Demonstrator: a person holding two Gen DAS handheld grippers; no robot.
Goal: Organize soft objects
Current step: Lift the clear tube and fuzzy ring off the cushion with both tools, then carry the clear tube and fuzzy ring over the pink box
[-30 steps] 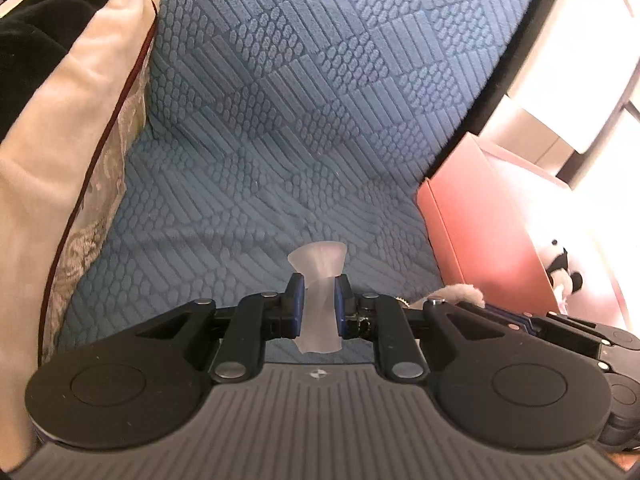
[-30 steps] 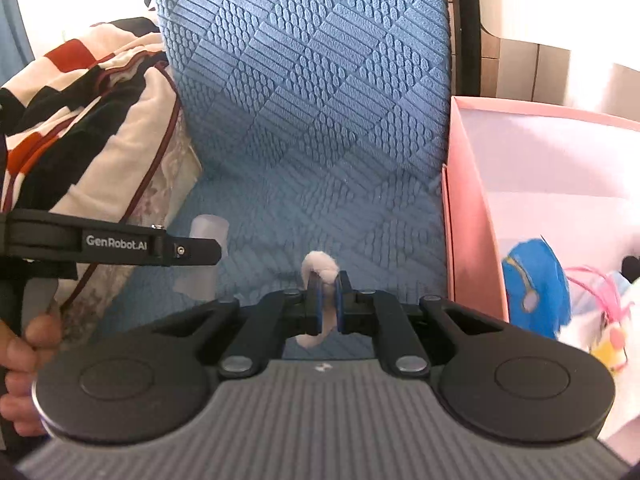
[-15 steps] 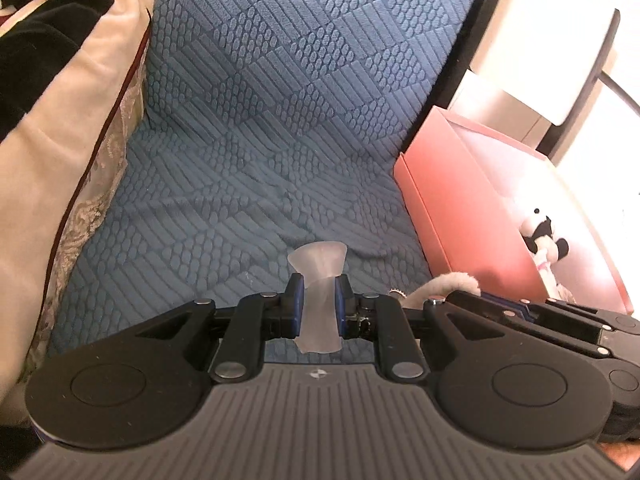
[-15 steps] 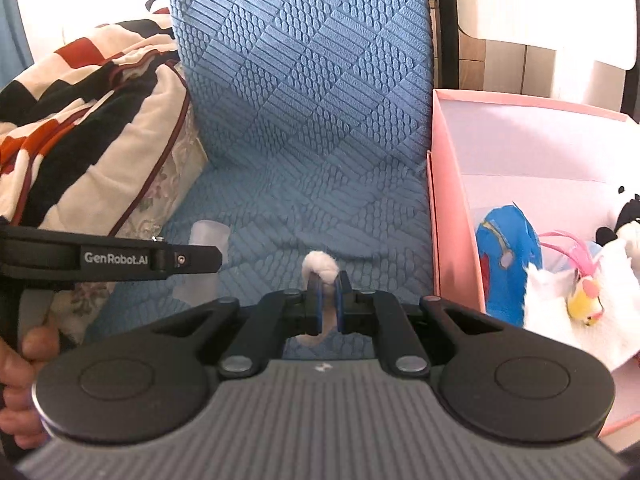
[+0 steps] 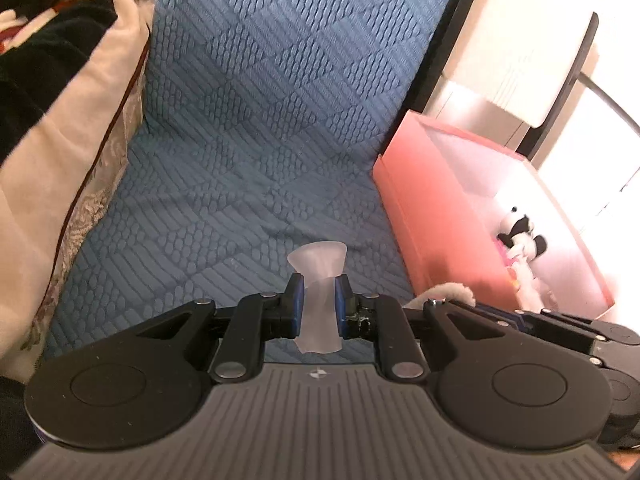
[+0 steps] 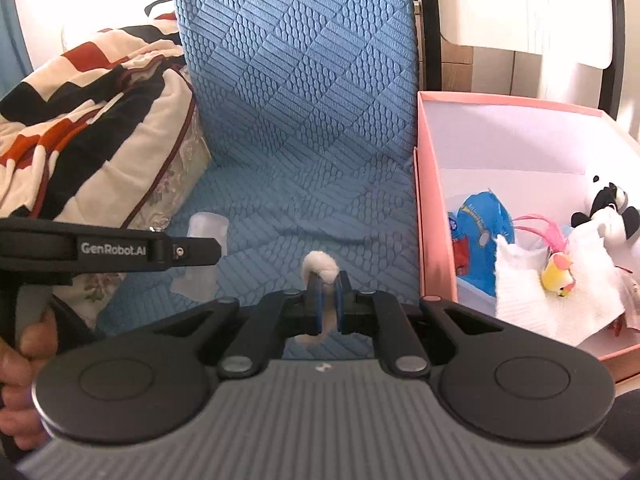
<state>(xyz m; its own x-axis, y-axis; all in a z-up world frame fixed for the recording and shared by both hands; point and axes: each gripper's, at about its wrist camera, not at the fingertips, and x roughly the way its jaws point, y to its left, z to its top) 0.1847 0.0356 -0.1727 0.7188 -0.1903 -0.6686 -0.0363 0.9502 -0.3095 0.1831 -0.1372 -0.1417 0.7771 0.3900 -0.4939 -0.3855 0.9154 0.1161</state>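
My left gripper (image 5: 319,304) is shut on a soft translucent white cup-like piece (image 5: 318,268), squeezed flat between the pads above the blue sofa seat (image 5: 224,200). That piece also shows in the right wrist view (image 6: 202,256) beside the left gripper's body. My right gripper (image 6: 325,300) is shut on a white fluffy plush piece (image 6: 320,266), whose tip shows in the left wrist view (image 5: 448,291). A pink box (image 6: 430,216) stands to the right, holding a panda plush (image 6: 608,208), a blue plush (image 6: 480,228), a yellow-pink bird toy (image 6: 558,274) and white cloth (image 6: 520,280).
A folded blanket in red, black and cream (image 6: 80,120) lies piled at the left on a floral cushion (image 6: 176,184). The blue quilted backrest (image 6: 296,60) rises behind. A black frame and pale wall panels (image 6: 520,8) stand behind the box.
Both grippers have shifted toward the pink box, which now shows more of its inside. Each keeps hold of its object.
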